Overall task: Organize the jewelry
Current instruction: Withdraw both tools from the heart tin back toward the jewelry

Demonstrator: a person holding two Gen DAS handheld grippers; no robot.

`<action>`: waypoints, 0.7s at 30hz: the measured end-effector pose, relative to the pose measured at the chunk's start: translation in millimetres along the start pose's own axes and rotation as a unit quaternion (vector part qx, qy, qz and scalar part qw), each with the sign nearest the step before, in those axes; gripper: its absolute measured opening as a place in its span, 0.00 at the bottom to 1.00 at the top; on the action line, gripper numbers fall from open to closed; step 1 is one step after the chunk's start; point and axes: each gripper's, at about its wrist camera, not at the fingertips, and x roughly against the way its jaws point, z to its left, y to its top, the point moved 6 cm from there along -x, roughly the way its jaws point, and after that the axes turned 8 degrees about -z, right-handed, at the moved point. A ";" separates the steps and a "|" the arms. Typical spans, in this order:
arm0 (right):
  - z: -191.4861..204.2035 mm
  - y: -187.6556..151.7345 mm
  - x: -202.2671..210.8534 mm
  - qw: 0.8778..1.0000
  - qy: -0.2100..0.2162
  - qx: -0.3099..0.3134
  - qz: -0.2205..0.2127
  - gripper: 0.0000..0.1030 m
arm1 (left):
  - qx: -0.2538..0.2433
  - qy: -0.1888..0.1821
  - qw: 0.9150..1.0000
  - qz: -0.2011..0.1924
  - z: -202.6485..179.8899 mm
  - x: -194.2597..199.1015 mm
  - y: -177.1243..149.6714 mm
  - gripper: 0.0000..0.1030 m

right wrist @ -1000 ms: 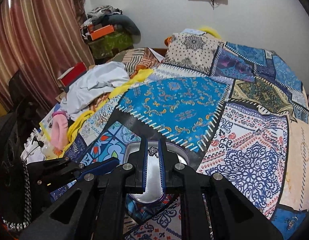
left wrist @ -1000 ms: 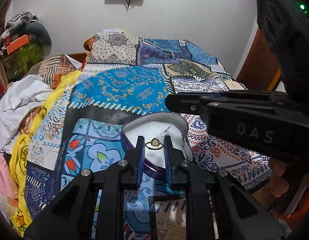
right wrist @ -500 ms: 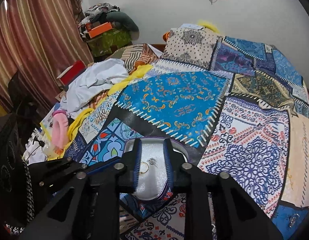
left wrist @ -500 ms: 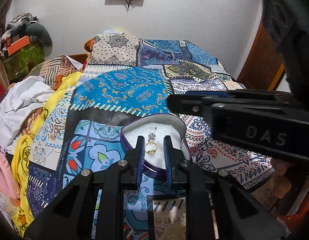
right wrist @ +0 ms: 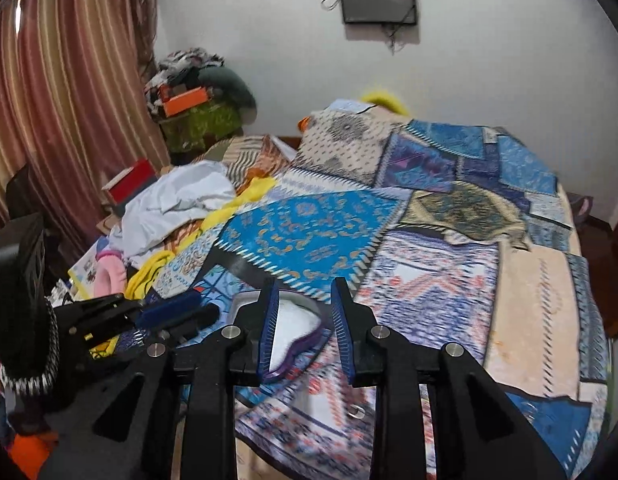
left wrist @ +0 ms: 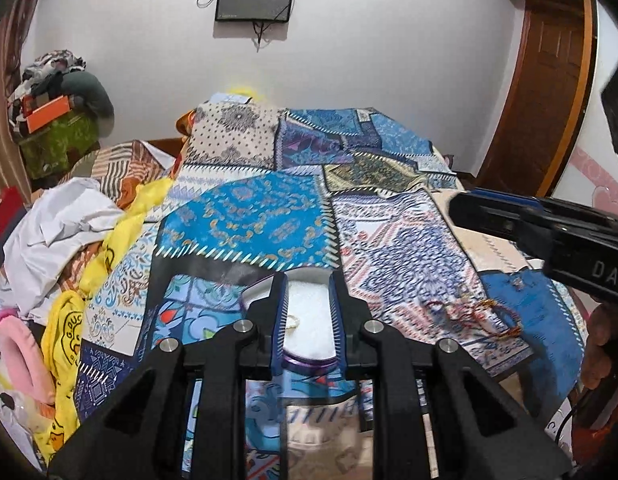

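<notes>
Box (left wrist: 309, 320) white-lined, purple-rimmed, lidless.

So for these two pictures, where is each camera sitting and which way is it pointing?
Left wrist: on the left gripper, looking along its open fingers at the heart-shaped box; the right gripper shows on the right.
Right wrist: on the right gripper, open, facing the same box; the left gripper shows on the left.
Shared: box, patchwork bedspread, wall screen.

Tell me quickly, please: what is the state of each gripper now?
Left gripper: open, holding nothing, above the purple heart-shaped box with white foam.
Right gripper: open, holding nothing.
</notes>
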 end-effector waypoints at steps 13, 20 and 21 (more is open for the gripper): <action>-105.0 -19.5 68.0 0.994 -0.098 -0.046 -0.029 0.31 | -0.028 -0.027 0.999 0.015 -69.0 -19.2 5.0 0.23; -150.7 -46.0 78.5 0.988 -0.132 -0.072 -0.012 0.31 | -0.050 -0.030 0.997 0.054 -88.5 -43.2 -13.8 0.24; -155.2 -49.7 78.5 0.988 -0.134 -0.076 -0.008 0.31 | -0.051 -0.029 0.997 0.058 -89.2 -45.7 -16.7 0.24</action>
